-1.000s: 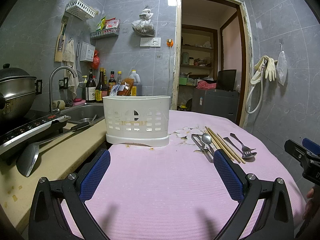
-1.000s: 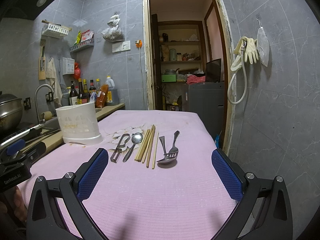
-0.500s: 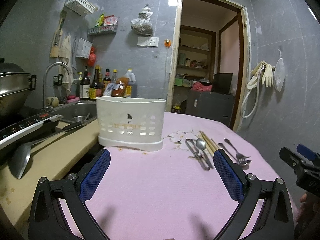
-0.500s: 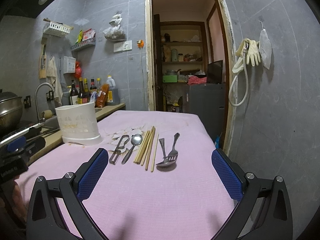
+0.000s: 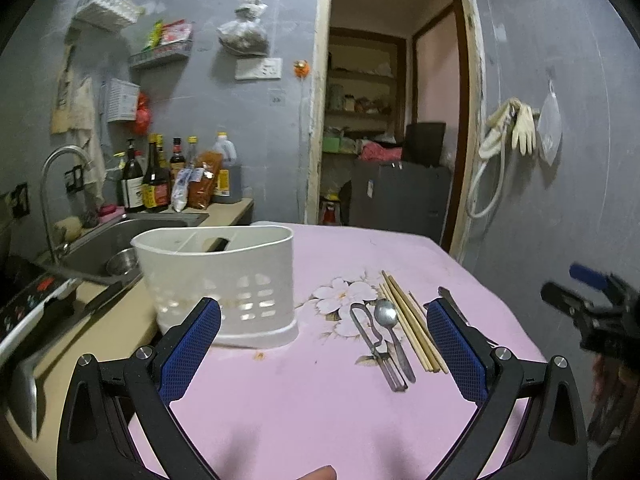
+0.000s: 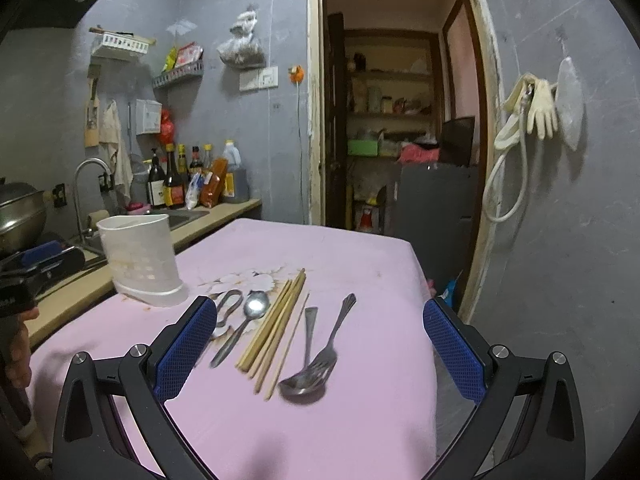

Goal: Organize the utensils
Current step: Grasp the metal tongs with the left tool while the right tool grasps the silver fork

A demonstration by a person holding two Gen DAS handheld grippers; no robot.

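Observation:
A white slotted utensil holder (image 5: 218, 282) (image 6: 140, 258) stands upright at the left of the pink tablecloth (image 5: 320, 392). To its right lie, side by side, a metal tong-like tool (image 5: 376, 344), a spoon (image 5: 390, 326) (image 6: 248, 320), several wooden chopsticks (image 5: 412, 326) (image 6: 276, 328), then a large spoon and fork (image 6: 316, 360). My left gripper (image 5: 322, 352) is open above the cloth, near the holder. My right gripper (image 6: 320, 350) is open, hovering over the chopsticks and fork. Both are empty.
A sink (image 5: 116, 240) with faucet, bottles (image 5: 152, 180) and a stove with a pot (image 6: 20, 212) line the counter on the left. A doorway (image 6: 400, 120) opens behind the table. Gloves and a hose (image 6: 524, 120) hang on the right wall.
Both grippers have moved forward and higher over the table. The utensils and holder now appear closer and seen more from above. Nothing was picked up.

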